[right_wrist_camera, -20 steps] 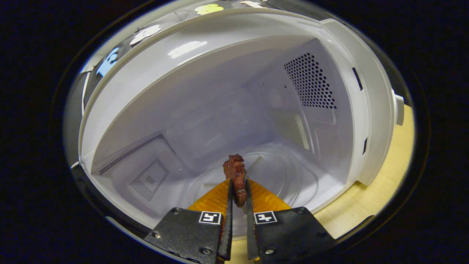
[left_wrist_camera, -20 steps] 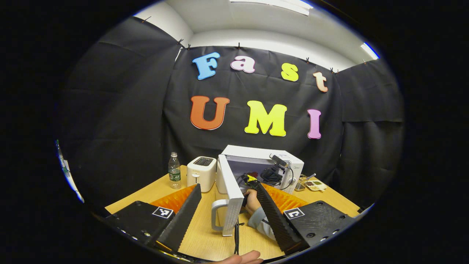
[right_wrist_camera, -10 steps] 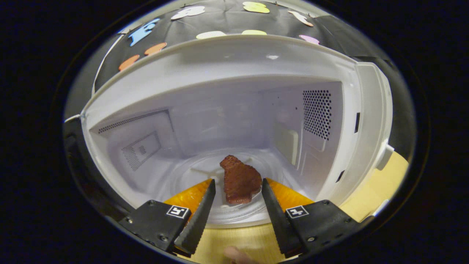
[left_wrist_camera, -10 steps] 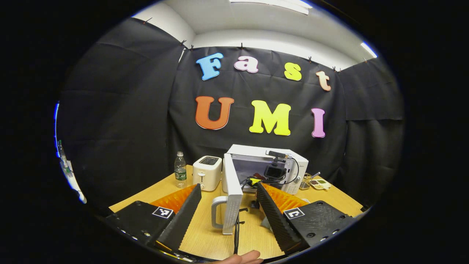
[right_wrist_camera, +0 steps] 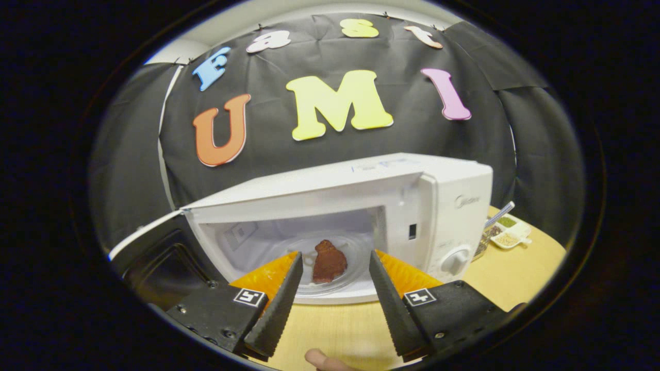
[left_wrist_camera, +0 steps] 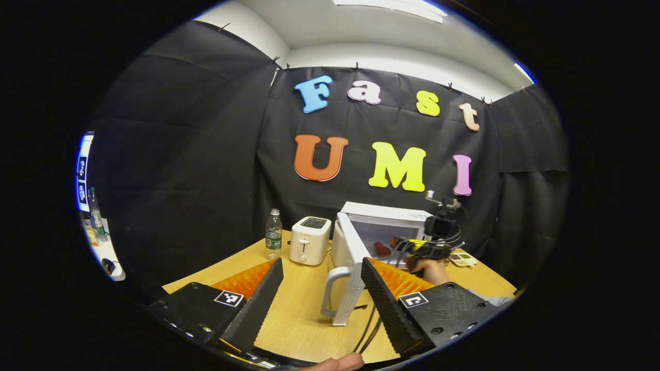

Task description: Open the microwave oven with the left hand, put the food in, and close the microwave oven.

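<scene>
Both my grippers spread wide, holding nothing: right gripper (right_wrist_camera: 330, 288) level before the open microwave (right_wrist_camera: 454, 206), food (right_wrist_camera: 328, 261) at 12 on its glass plate (right_wrist_camera: 356, 273); left gripper (left_wrist_camera: 322, 288) level, door (left_wrist_camera: 348, 268) at 12.

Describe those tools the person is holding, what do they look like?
Each hand-held gripper has two black wedge-shaped fingers with ribbed inner faces, orange ridged panels behind them, and black base blocks bearing small square black-and-white markers. The right one carries a small camera on top and trailing black cables.

Recording booth: black cloth walls (left_wrist_camera: 180, 154) around a wooden table (left_wrist_camera: 304, 319).
</scene>
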{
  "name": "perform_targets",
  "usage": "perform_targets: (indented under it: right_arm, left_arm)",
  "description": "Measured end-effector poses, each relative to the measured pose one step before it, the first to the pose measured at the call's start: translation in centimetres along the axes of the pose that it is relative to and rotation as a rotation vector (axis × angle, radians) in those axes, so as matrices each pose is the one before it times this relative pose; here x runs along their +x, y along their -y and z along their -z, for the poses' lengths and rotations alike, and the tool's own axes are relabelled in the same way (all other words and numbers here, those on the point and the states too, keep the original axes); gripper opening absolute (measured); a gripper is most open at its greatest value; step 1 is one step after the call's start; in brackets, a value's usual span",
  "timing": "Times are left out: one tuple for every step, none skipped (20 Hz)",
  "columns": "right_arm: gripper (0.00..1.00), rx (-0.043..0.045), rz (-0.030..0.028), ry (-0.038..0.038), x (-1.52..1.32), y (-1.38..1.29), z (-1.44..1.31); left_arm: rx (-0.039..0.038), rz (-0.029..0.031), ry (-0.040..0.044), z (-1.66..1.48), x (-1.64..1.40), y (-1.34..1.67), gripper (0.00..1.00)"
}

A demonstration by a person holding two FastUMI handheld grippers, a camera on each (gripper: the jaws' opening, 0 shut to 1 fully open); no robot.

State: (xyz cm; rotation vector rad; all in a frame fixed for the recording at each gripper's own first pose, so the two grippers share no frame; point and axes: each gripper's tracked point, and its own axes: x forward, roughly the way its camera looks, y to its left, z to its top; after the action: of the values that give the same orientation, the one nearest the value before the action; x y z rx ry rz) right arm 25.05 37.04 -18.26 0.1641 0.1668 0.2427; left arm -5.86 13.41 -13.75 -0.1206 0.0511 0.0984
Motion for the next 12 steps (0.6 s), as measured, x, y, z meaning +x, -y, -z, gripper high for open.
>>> perform_targets:
  right_arm:
    - [0.79, -0.01037, -0.01124, 0.0207, -1.524, 0.612, -1.179]
    - [0.88, -0.01877, -0.00822, 0.01968, -1.549, 0.701, -1.111]
    - [0.82, -0.01943, -0.01211, 0.02541, -1.691, 0.655, -1.265]
    - [0.82, -0.02159, -0.01173, 0.02534, -1.871, 0.488, -1.138]
    - [0.82, -0.0135, -0.00662, 0.02865, -1.847, 0.753, -1.334]
    - [0.82, -0.01362, -0.01556, 0.01863, -2.007, 0.738, -0.999]
    - [0.82, -0.0082, -0.00901, 0.01604, -1.606, 0.623, -0.999]
    - [0.86, -0.01407, -0.00657, 0.0066, -1.907, 0.876, -0.626]
    - [0.92, -0.01247, 0.00095, 0.01307, -1.859, 0.983, -0.901]
    - [0.87, -0.01209, 0.007, 0.01349, -1.628, 1.193, -0.926]
    - [0.86, -0.01653, 0.00765, 0.01218, -1.555, 0.96, -0.843]
    - [0.87, -0.01847, 0.00512, 0.01076, -1.313, 0.741, -0.757]
  left_arm:
    - [0.00537, -0.00225, -0.00463, 0.388, 0.12, -0.352, 0.93]
    - [0.00933, 0.00599, -0.00623, 0.197, 0.01, -0.222, 0.93]
    - [0.00551, 0.00058, 0.00269, -0.136, -0.041, -0.324, 0.94]
    - [0.00162, -0.00801, 0.01285, -0.514, 0.038, -0.547, 0.93]
    - [0.00073, -0.01729, 0.01621, -0.634, 0.035, -0.742, 0.81]
    - [0.00152, -0.016, 0.01723, -0.505, 0.078, -0.687, 0.94]
    - [-0.0028, -0.00505, 0.01963, -0.547, 0.197, -0.312, 0.94]
    - [-0.00934, 0.00284, 0.00987, -0.484, 0.039, -0.202, 0.91]
    - [-0.0071, 0.00741, 0.00407, -0.023, 0.159, 0.007, 0.82]
    - [0.00027, 0.00017, 0.00554, -0.166, 0.188, -0.179, 0.76]
    - [0.01029, -0.00469, 0.00473, -0.065, 0.312, -0.415, 0.51]
    - [0.01345, -0.0012, 0.00349, 0.054, 0.17, -0.127, 0.48]
